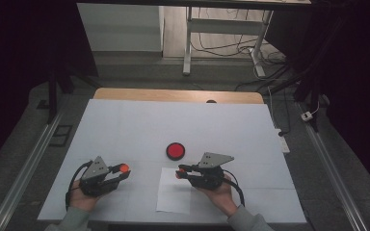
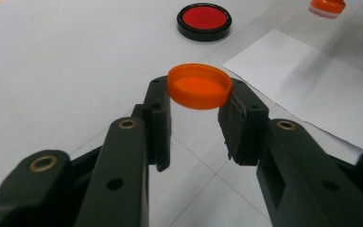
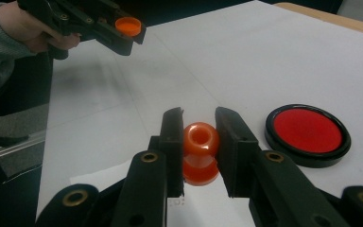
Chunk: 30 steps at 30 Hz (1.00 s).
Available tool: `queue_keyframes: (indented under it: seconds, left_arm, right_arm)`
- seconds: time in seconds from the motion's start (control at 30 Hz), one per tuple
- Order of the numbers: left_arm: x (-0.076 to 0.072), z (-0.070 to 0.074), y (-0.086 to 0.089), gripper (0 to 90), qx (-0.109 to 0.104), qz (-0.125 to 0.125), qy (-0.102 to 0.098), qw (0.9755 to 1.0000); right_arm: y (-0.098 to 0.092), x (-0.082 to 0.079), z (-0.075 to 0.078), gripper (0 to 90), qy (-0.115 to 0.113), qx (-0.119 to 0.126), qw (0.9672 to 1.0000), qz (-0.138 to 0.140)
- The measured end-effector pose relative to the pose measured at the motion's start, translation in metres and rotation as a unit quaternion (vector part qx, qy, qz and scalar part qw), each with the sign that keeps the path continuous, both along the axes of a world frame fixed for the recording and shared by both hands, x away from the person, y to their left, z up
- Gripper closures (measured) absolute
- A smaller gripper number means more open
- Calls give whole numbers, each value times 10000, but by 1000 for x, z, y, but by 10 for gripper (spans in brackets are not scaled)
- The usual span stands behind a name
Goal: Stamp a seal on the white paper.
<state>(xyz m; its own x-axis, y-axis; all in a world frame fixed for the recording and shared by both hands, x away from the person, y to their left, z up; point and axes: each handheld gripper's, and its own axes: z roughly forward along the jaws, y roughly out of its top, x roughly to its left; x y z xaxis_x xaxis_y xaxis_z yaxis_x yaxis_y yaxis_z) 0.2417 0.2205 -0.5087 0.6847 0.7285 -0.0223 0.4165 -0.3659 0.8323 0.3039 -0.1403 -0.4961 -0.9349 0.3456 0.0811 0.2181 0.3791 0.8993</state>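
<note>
An orange cap [image 2: 199, 86] is being gripped between the jaws of the left tongs [image 1: 120, 172], its shallow round form being pinched at opposite sides and its open face being turned upward in the left gripper view. In the high view these tongs are being held by the person's left hand [image 1: 83, 195] over the near left part of the desk [image 1: 125, 125], which is being covered by a white surface. The cap is being kept above the desk rather than resting on it, as is being shown in the right gripper view, where the left tongs [image 3: 123, 33] are being seen at the upper left with the cap [image 3: 127, 26] at their tip.

An orange stamp body [image 3: 200, 152], waisted and with a round hole in its upper end, is being clasped between the jaws of the right tongs [image 1: 182, 172]. These tongs are being held by the right hand [image 1: 219, 190] over the upper edge of a white sheet of paper [image 1: 173, 197] that is lying flat at the near middle of the desk. Whether the stamp body is touching the paper cannot be told.

A round black ink pad [image 1: 175, 150] with a red centre is lying open on the desk just beyond the paper, between the two tongs and apart from both.
</note>
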Motion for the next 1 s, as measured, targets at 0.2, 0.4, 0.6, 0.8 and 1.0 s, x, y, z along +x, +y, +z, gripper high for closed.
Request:
queue_keyframes:
  seconds: [0.2, 0.4, 0.6, 0.8, 1.0]
  left_arm:
    - [0, 0, 0, 647, -2, -6, 7, 10000]
    - [0, 0, 0, 647, -5, -1, 4, 10000]
    - [0, 0, -1, 647, -3, -15, 13, 10000]
    - [0, 0, 0, 646, -5, -16, 15, 10000]
    - [0, -1, -1, 646, 8, -11, 13, 10000]
  right_arm:
    - [2, -2, -4, 728, 81, -71, 9999, 80]
    - [6, -5, -9, 728, 131, -187, 9996, 157]
    - [9, -6, -14, 727, 158, -305, 9992, 212]
    - [13, -8, -19, 727, 178, -448, 9985, 258]
    - [14, -8, -22, 727, 170, -559, 9980, 251]
